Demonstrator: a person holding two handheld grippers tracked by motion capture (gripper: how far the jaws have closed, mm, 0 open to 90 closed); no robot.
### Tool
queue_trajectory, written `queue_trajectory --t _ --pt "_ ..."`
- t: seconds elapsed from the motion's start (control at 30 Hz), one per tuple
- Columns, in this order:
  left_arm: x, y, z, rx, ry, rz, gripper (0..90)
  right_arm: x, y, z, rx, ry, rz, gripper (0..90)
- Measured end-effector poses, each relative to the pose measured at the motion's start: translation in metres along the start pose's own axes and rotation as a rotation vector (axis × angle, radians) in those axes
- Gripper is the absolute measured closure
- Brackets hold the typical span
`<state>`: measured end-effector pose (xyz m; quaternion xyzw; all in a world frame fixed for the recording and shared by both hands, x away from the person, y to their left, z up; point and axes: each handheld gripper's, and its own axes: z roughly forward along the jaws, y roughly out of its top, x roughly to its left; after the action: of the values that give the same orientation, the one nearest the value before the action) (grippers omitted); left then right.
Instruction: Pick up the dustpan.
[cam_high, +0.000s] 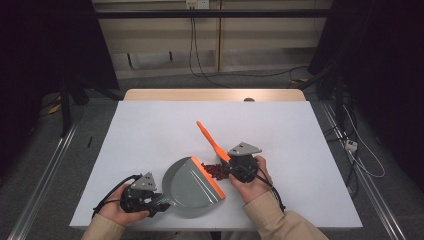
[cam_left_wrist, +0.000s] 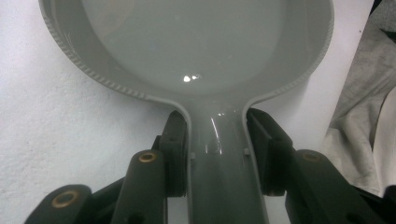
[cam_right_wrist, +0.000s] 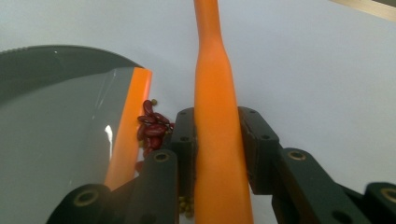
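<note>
I had left tongs (cam_high: 161, 201) clamped on dustpan (cam_high: 192, 187) handle, near-left worktop (cam_high: 150, 130) | right tongs (cam_high: 229, 167) gripped brush (cam_high: 212, 140) | beans (cam_high: 215, 171) at pan lip | judged: short low strokes, lip flat.

Grey dustpan (cam_high: 192, 187) flat on table — red beans (cam_high: 216, 171) at orange lip, orange brush (cam_high: 212, 141) alongside.

A big white table (cam_high: 150, 130) stands on a grey floor (cam_high: 45, 165). Black cables (cam_high: 200, 60) hang down the wall behind it
</note>
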<state>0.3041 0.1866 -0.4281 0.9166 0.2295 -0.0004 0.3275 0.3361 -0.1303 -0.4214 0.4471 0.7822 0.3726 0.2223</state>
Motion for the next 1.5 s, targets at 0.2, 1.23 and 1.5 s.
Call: queue_trajectory --t 0.2,1.23,1.5 --pt "0.000 0.000 0.001 -0.003 -0.003 -0.004 61.9 0.011 0.002 0.004 -0.008 0.018 0.018 70.4" --pt "-0.001 0.004 0.005 -0.011 -0.011 -0.015 62.0 0.012 0.009 0.005 0.004 0.053 -0.005 71.1" --pt "-0.001 0.004 0.005 -0.013 -0.009 -0.017 62.0 0.014 0.007 0.007 -0.004 0.097 0.049 70.9"
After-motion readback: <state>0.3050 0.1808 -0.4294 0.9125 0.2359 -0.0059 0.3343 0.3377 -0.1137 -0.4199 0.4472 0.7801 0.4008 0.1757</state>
